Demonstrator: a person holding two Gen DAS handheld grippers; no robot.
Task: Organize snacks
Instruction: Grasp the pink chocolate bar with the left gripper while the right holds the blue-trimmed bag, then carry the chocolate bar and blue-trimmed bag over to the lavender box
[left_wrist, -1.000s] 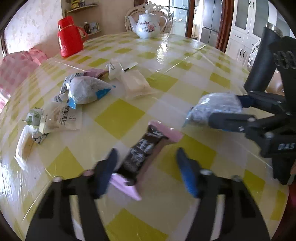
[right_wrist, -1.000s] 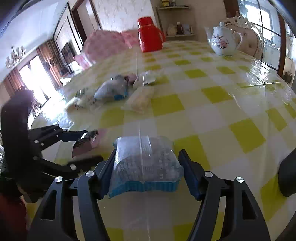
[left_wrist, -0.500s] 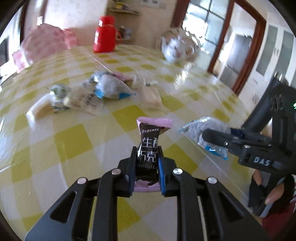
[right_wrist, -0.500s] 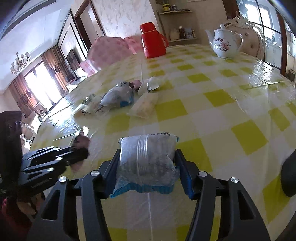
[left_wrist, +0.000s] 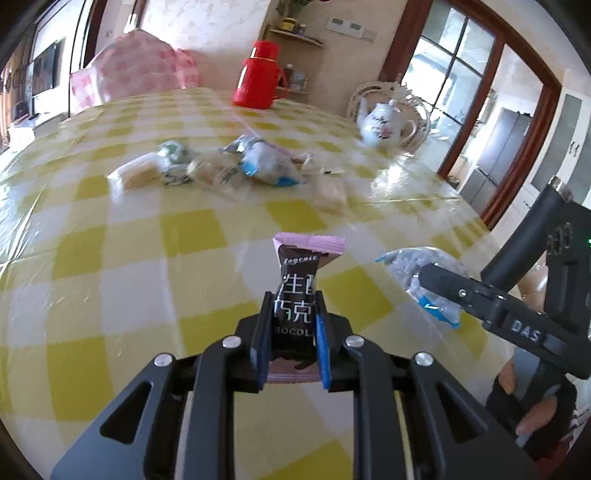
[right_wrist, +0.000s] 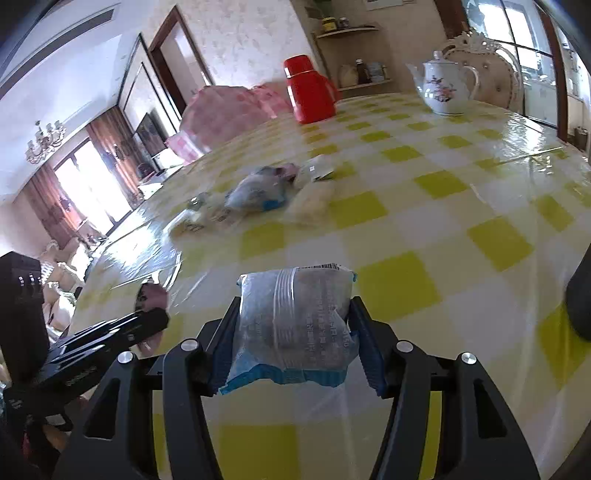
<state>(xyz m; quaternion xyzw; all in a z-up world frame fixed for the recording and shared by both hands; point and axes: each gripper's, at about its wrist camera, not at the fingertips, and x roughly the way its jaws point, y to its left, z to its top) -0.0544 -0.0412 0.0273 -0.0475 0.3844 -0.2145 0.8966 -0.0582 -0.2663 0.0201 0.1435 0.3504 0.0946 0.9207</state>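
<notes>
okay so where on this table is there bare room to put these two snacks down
Bare checked cloth lies between the snack pile and the left tongs, and right of the pile toward the teapot. The table is also bare past the right tongs. Mid-table, around the pile, is crowded.

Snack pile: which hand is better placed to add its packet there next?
Probably left: the left gripper, jaws shut on the chocolate bar, faces the pile head-on. The right gripper, holding the clear packet, sees it off to one side.

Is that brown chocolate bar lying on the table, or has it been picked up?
Picked up. The left gripper is shut on the chocolate bar, whose pink end sticks up clear of the checked tablecloth.
</notes>
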